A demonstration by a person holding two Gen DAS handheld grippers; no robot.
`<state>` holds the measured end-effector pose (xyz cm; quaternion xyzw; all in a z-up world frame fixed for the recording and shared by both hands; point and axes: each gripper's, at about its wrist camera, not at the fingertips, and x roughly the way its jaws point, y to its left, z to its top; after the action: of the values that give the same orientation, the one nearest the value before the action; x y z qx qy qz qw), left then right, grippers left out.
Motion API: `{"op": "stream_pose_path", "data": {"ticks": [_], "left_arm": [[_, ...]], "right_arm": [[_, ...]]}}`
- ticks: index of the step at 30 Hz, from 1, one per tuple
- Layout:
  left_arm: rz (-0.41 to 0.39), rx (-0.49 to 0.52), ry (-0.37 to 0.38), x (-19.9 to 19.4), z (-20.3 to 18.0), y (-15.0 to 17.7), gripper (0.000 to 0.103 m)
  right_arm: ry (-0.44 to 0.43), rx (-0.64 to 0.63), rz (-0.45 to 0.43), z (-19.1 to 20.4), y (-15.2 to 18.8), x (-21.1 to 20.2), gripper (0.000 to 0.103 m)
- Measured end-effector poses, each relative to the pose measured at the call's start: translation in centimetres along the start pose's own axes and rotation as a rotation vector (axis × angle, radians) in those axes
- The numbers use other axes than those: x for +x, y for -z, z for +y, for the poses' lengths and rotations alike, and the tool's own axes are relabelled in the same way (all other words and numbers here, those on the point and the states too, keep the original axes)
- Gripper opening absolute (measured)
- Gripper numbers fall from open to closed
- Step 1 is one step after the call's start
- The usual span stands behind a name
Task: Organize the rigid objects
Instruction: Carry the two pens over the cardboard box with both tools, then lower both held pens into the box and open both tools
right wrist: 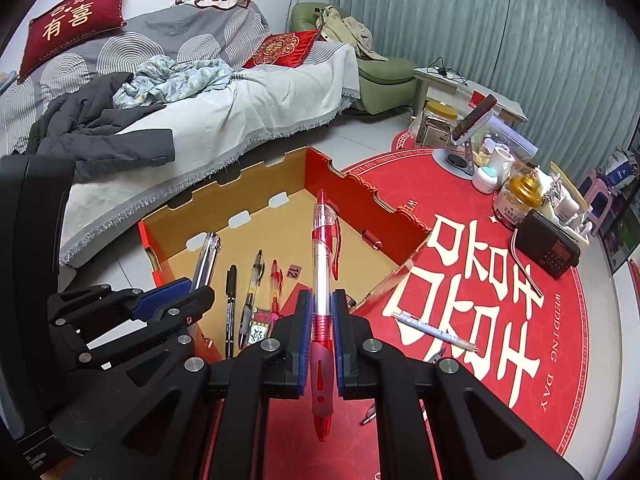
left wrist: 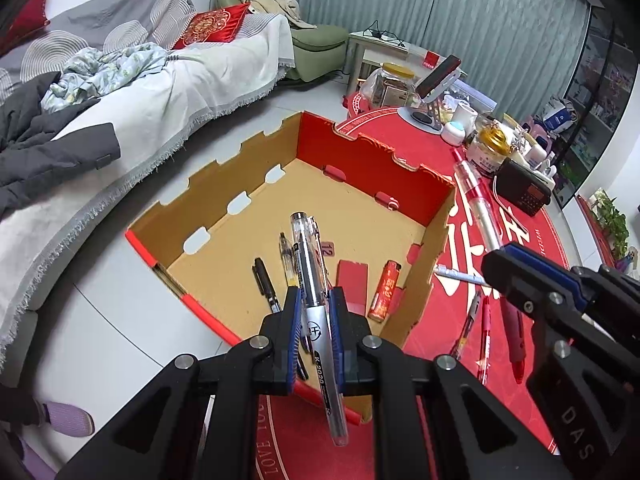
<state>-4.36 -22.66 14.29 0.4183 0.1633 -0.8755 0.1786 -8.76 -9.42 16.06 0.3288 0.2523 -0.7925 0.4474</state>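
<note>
1. The open cardboard box [left wrist: 224, 184], red outside and tan inside with notched walls, sits on the round red table mat [right wrist: 460, 208] at the mat's edge nearest the sofa.
2. On the box floor lie a black marker pen [left wrist: 264, 284], a clear pen with yellowish barrel [left wrist: 286, 256], a flat red rectangular case [left wrist: 352, 280], a red cylindrical lighter with gold lettering [left wrist: 386, 290] and a small tag marked 12 [left wrist: 328, 247].
3. The left gripper [left wrist: 314, 300] is clamped narrow on a clear-barrelled black-ink ballpoint pen [left wrist: 306, 248]; its blue pads press the grip section.
4. That pen hangs above the box floor, its long axis running away from the camera, clicker end pointing toward the far wall, writing tip back toward the handle.
5. The right gripper [right wrist: 320, 308] is closed tight on a translucent red click pen [right wrist: 324, 240] above the box's near wall.
6. The red pen's long axis runs the same way: clip end forward over the box, tip hanging below the pads.
7. Outside the box on the mat lie a white slim pen [right wrist: 434, 330] and several red pens [left wrist: 486, 320].
</note>
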Motion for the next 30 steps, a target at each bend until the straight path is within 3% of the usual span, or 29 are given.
{"op": "stream_pose_path", "data": {"ticks": [22,30], "left_arm": [[0.011,-0.001,-0.042,3.4,2.0,-5.9,0.014],[0.04,-0.002,-0.056,5.0,2.4,-6.1,0.014]], "right_arm": [[-0.057,0.019,0.004,0.1,-5.4,4.6,0.011],[-0.072,0.025,0.031,0.0,-6.0,6.3,0.011]]}}
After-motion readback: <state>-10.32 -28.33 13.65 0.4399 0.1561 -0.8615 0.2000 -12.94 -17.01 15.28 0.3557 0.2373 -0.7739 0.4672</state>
